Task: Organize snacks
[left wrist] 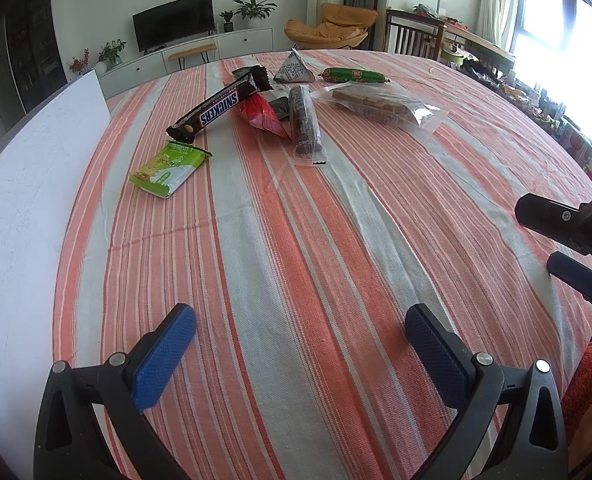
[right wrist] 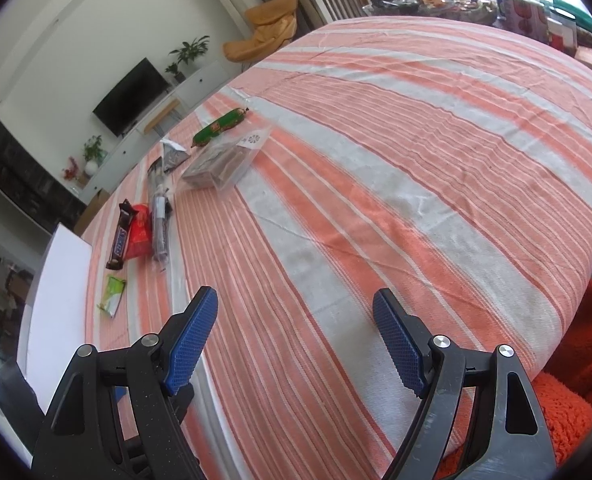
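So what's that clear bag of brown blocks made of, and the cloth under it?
The clear bag looks like thin glossy plastic film: you see the brown blocks through it, and it glints and crinkles at the end. The cloth looks like woven cotton or a similar fabric, matte, with a visible weave, stripes and soft creases. The exact fibre can't be told.

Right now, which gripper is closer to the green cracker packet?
Left. The left gripper sits below the green cracker packet, open and empty; the right gripper is farther off to the right, also open.
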The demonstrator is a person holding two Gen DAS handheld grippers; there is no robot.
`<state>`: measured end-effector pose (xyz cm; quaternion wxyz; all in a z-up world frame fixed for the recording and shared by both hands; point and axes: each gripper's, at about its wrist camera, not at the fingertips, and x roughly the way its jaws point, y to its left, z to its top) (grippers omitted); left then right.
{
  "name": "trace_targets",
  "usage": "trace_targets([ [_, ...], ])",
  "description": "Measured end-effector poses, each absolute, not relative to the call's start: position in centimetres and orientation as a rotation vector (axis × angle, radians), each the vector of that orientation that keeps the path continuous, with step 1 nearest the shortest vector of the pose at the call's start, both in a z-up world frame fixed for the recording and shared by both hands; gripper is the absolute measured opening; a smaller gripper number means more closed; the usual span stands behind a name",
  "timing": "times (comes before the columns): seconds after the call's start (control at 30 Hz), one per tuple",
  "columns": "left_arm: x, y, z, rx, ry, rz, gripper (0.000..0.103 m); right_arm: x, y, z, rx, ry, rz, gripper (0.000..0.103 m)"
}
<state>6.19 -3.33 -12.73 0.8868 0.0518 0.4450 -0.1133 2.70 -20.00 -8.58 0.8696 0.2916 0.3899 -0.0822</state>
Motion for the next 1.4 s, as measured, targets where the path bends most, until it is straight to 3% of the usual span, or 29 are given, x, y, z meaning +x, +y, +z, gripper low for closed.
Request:
trace_targets([
  [1.1, 6.2, -3.3, -12.7, 0.109, 0.929, -0.241, 0.103, 2.5, -20.2, -8.7, 0.638, 0.810, -0.163, 0.083],
  [1.4, 6.9, -2.6, -9.3, 0.118, 1.111, -0.384, 0.103, 2.1, -20.3, -8.6, 0.654, 0.803, -0.156, 0.083],
])
